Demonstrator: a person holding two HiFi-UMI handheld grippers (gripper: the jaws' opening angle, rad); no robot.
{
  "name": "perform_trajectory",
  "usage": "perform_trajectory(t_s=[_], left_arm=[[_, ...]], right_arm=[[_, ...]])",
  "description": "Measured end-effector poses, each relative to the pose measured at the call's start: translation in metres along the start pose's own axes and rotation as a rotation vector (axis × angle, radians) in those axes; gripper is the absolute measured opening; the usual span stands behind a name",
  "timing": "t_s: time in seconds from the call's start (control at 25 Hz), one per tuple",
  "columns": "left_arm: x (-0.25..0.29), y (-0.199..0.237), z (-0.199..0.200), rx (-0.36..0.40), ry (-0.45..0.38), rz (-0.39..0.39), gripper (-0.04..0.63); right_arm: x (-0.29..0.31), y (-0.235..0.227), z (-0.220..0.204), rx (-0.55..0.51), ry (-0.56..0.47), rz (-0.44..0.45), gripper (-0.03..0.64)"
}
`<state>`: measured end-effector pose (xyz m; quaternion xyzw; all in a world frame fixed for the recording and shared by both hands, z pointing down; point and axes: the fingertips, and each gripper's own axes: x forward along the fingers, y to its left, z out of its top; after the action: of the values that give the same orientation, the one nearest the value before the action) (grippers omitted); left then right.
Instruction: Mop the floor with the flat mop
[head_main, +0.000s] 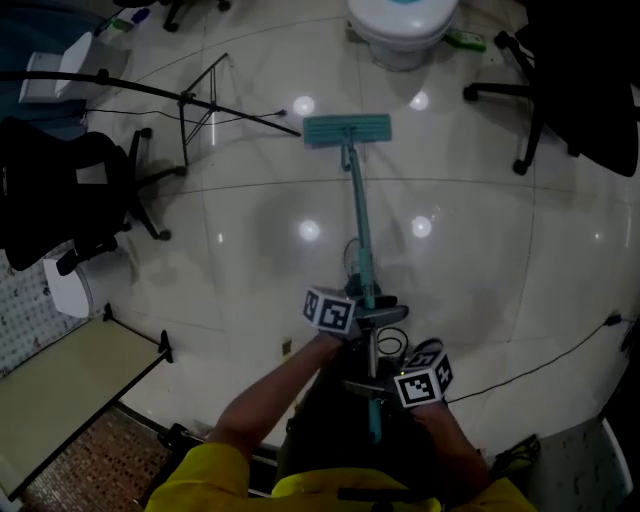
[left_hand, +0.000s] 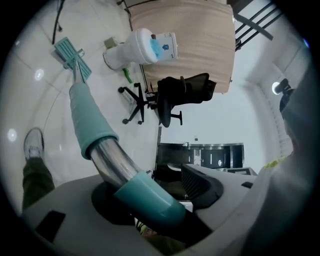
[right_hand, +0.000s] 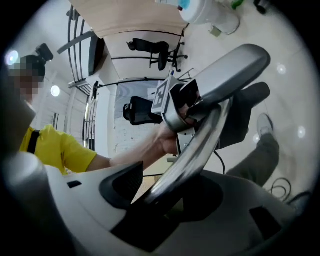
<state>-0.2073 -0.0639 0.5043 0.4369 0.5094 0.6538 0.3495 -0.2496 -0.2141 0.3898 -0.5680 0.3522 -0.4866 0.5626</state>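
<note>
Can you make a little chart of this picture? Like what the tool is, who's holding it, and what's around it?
Floor: shiny pale floor tiles
Tool: flat mop, teal head lying flat on the tiles
Left gripper: shut on the mop handle
Right gripper: shut on the same handle, nearer the person
Nearby: black office chair, black cable

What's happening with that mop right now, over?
Left gripper, right gripper: both shut on mop handle. Mop head flat on floor. Black stand close by its left end.
</note>
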Motion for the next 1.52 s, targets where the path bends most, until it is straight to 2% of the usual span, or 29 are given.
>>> perform_trajectory(t_s=[0.12, 0.16, 0.24, 0.36, 0.64, 0.72, 0.8, 0.88, 0.96, 1.04, 1.12, 1.24, 1.36, 1.44, 1.52], left_arm=[[0.031, -0.003, -0.084, -0.07, 0.015, -0.021, 0.281], [0.041, 0.002, -0.1, -0.076, 0.034, -0.015, 0.273], [0.055, 0.013, -0.105, -0.058, 0.063, -0.009, 0.272], [0.073, 0.022, -0.06, -0.008, 0.119, -0.016, 0.281], [0.084, 0.041, 0.099, 0.096, 0.221, 0.005, 0.285], [0.076, 0.048, 0.126, 0.09, 0.218, 0.027, 0.284], [0.068, 0.046, 0.13, 0.077, 0.211, 0.035, 0.271], [0.058, 0.03, 0.111, 0.067, 0.199, 0.012, 0.267], [0.053, 0.004, 0.074, 0.059, 0.172, -0.026, 0.267], [0.055, -0.02, 0.015, 0.049, 0.174, -0.03, 0.246], [0.06, -0.036, -0.052, 0.038, 0.209, -0.026, 0.255], [0.072, -0.039, -0.122, -0.054, 0.203, -0.077, 0.251], [0.083, -0.027, -0.149, -0.127, 0.186, -0.107, 0.236], [0.09, -0.018, -0.142, -0.1, 0.192, -0.1, 0.238], [0.104, -0.011, -0.114, -0.045, 0.194, -0.095, 0.241]], right_arm=[[-0.024, -0.008, -0.078, 0.053, 0.024, -0.077, 0.23], [-0.03, -0.017, -0.093, 0.065, 0.023, -0.106, 0.229], [-0.037, -0.036, -0.098, 0.071, 0.019, -0.133, 0.207], [-0.051, -0.053, -0.054, 0.039, 0.007, -0.127, 0.209], [-0.056, -0.075, 0.112, -0.048, -0.1, -0.096, 0.209], [-0.048, -0.075, 0.14, -0.054, -0.126, -0.085, 0.209], [-0.04, -0.07, 0.145, -0.055, -0.14, -0.079, 0.209], [-0.034, -0.047, 0.128, -0.048, -0.161, -0.036, 0.213], [-0.031, -0.019, 0.088, -0.034, -0.159, 0.003, 0.221], [-0.03, -0.002, 0.025, -0.002, -0.126, 0.011, 0.221], [-0.031, 0.012, -0.036, 0.034, -0.094, 0.024, 0.221], [-0.041, 0.016, -0.094, 0.101, -0.099, 0.022, 0.222], [-0.048, 0.004, -0.116, 0.14, -0.116, 0.001, 0.224], [-0.052, -0.007, -0.11, 0.121, -0.119, 0.005, 0.224], [-0.063, -0.025, -0.087, 0.095, -0.15, -0.012, 0.222]])
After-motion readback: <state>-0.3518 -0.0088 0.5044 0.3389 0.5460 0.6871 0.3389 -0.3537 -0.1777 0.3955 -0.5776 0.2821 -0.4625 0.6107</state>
